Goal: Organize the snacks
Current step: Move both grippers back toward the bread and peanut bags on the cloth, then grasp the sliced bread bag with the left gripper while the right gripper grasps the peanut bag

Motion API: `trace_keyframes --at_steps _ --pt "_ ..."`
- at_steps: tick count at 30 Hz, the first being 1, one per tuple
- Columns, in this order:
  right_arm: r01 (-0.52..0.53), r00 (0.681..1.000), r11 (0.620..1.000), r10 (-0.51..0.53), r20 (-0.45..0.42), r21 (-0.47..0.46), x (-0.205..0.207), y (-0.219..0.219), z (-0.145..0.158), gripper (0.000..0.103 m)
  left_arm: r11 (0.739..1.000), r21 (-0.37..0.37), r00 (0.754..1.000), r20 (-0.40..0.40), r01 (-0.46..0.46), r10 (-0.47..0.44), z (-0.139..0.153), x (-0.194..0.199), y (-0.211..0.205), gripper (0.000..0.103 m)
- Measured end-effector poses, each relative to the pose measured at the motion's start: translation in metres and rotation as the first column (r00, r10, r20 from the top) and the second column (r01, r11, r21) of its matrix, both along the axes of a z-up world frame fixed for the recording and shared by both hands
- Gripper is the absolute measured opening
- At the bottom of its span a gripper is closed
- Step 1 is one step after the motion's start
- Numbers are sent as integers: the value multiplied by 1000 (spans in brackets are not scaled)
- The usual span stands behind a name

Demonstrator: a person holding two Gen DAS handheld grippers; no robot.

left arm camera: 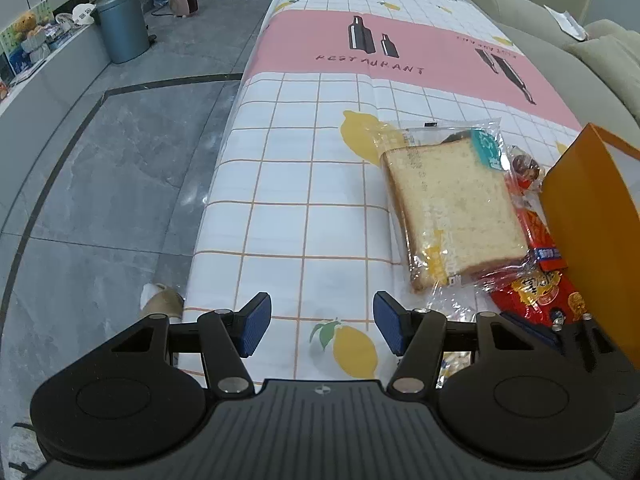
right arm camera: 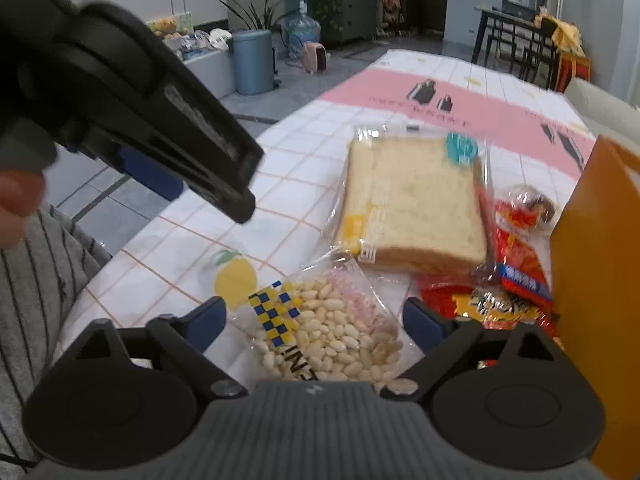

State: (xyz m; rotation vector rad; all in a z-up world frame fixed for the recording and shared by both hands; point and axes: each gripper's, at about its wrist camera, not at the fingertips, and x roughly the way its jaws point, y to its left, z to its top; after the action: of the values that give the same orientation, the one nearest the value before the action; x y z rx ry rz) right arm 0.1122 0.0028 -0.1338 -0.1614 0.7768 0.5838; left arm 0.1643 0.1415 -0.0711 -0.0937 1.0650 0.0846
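My right tool (right arm camera: 312, 322) is spread wide around a clear bag of peanuts (right arm camera: 336, 336) on the worktop (left arm camera: 280, 184), and my left tool (left arm camera: 322, 330) is apart over bare cloth. Beyond lies wrapped bread (left arm camera: 452, 204), overlapping red snack packs (right arm camera: 516, 264) beside an orange box (left arm camera: 592, 216).

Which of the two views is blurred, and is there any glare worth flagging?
Right wrist view: motion blur smears the bread packet, red snack wrappers and the left gripper crossing the frame. Left wrist view: sharper, fisheye bends the tablecloth edges; soft glare on the floor.
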Motion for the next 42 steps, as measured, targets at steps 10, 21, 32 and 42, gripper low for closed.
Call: trace_keyframes --at_steps 10,21,32,42 --pt "-6 1000 999 6 -4 37 -2 -8 -2 84 1000 -5 1000 8 22 -22 -2 1 -13 69" --pt "-62 997 997 60 -44 -43 -13 -8 -8 93 999 47 999 27 15 -17 -4 -3 -20 69" --pt "-42 998 999 41 -43 -29 -14 -14 -12 83 997 48 993 97 62 -66 19 3 -21 69" --pt "-58 998 998 57 -39 -29 -17 -17 -12 84 987 -160 998 -48 30 -38 1 58 -43 70"
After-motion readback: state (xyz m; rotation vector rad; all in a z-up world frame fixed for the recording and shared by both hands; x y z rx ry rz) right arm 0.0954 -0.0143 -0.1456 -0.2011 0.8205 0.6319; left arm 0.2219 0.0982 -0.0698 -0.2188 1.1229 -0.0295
